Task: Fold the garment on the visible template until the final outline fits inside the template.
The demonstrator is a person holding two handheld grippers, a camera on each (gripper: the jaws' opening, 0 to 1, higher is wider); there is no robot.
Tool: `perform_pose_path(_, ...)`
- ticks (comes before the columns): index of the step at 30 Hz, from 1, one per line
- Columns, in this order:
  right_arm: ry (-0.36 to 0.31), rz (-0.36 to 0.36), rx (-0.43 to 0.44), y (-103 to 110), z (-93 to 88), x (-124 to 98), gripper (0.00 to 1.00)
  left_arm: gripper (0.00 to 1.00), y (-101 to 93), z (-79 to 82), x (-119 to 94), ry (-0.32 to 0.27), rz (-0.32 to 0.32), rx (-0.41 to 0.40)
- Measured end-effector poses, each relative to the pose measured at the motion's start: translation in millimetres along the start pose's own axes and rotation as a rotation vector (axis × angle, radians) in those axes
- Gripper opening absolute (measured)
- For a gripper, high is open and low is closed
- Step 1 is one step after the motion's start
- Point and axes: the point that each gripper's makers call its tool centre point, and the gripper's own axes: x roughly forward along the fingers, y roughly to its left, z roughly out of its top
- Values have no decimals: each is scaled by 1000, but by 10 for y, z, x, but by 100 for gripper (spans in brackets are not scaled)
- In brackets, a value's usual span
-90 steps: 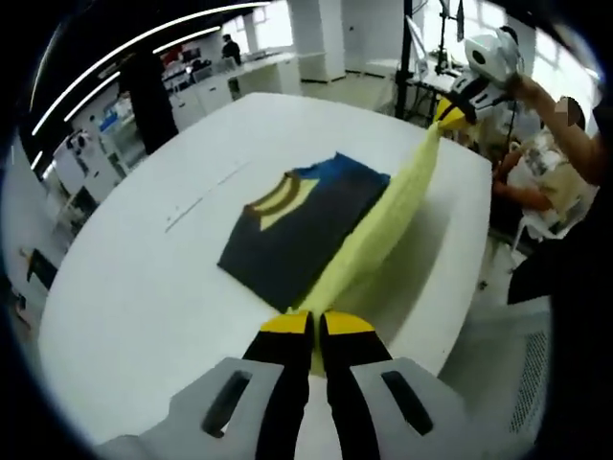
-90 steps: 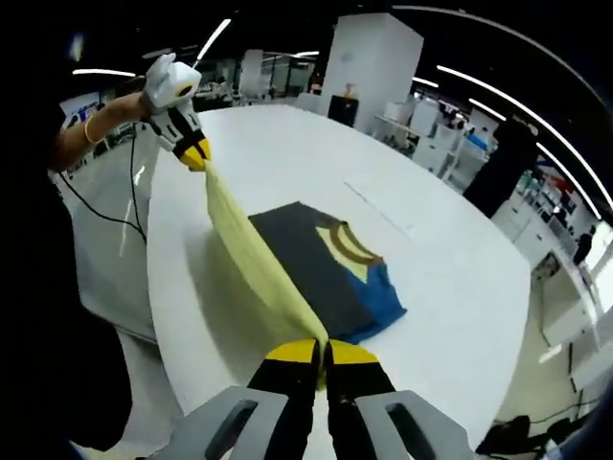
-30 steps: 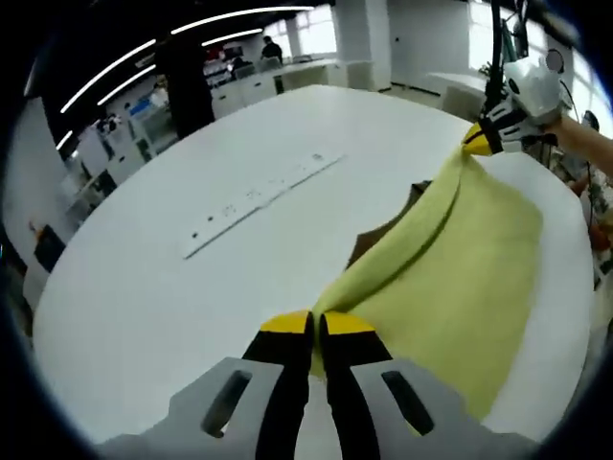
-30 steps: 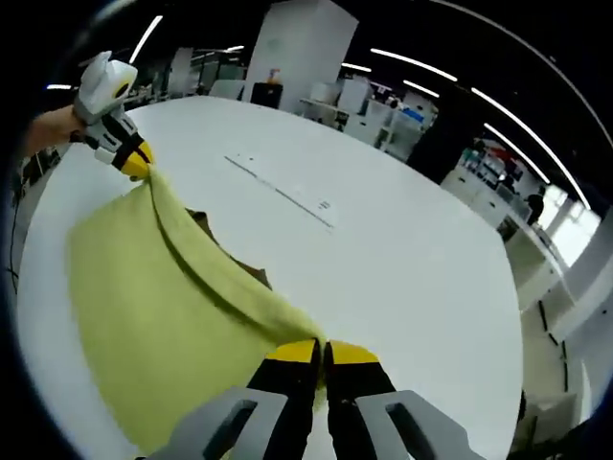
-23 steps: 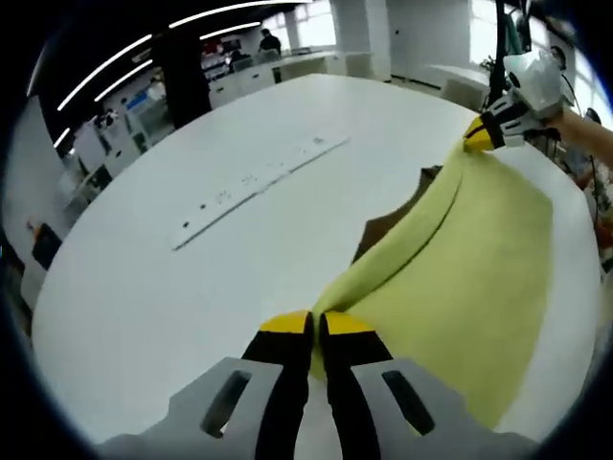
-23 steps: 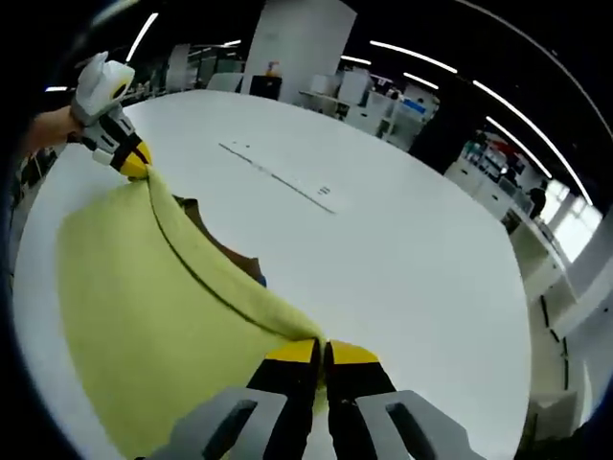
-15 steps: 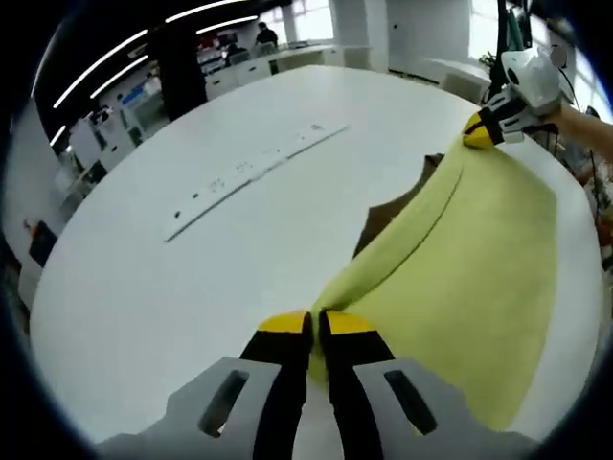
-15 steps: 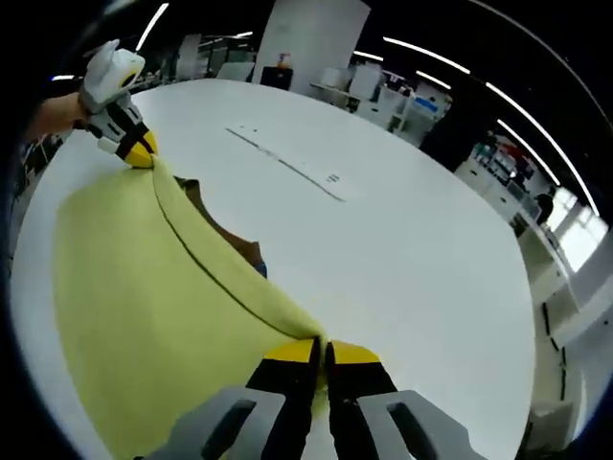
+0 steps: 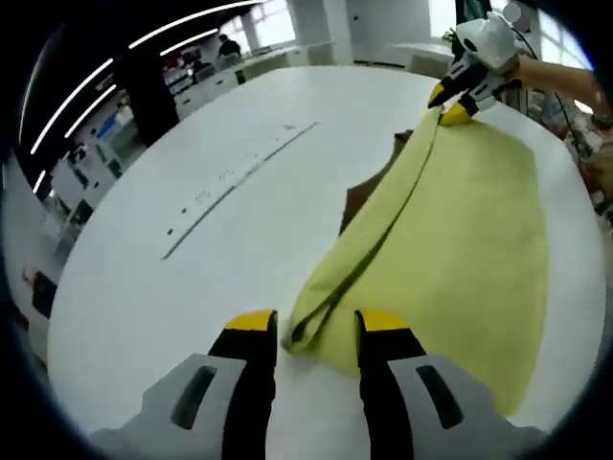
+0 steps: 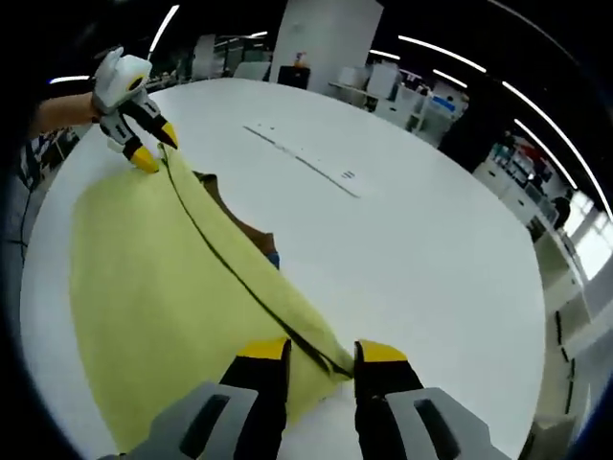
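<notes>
Left gripper view first: the left gripper has its yellow-tipped jaws spread wide, and the near corner of the yellow-green fabric garment lies between them on the round white table, gripped by neither jaw. The garment stretches away from that corner as a broad folded sheet, its doubled edge running as a ridge toward the far side. A darker brown layer peeks out from under that ridge. At the far end of the ridge sits the right gripper, held by a person's hand, with its jaws parted right at the cloth's far corner. A long thin line of markings crosses the tabletop, well apart from the garment.

Over to the right gripper view: the right gripper is likewise spread open, the garment's corner resting between its jaws on the table. The fold's edge runs away to the left gripper, jaws apart at the opposite corner. The brown layer shows beside the ridge, and the line of markings lies beyond.
</notes>
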Motion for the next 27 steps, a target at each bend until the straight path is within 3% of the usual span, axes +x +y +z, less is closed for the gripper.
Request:
perform_pose_path(2,24,-13,-62,-8,-41,2,22,30,18,5,12,-1,15,10)
perform_pose_path(8,24,-38,-71,-64,-45,25,9,18,88,25,72,-6,61,25)
perform_pose_path(10,22,-47,-60,-88,-57,20,0,11,111,23,72,-10,77,20)
perform_pose_path(12,-2,-46,-1,-107,-32,17,0,2,145,12,48,-13,101,14)
perform_pose_path(15,-45,-57,134,-172,33,-1,0,2,190,59,29,-80,102,-124)
perform_pose_path(21,-99,-130,419,-366,55,20,5,7,355,13,40,-86,167,-342)
perform_pose_path(24,-96,-152,472,-418,38,11,6,8,407,74,26,-160,165,-517)
perform_pose_path(27,-97,-145,486,-412,35,-11,12,14,399,70,-8,-162,158,-523)
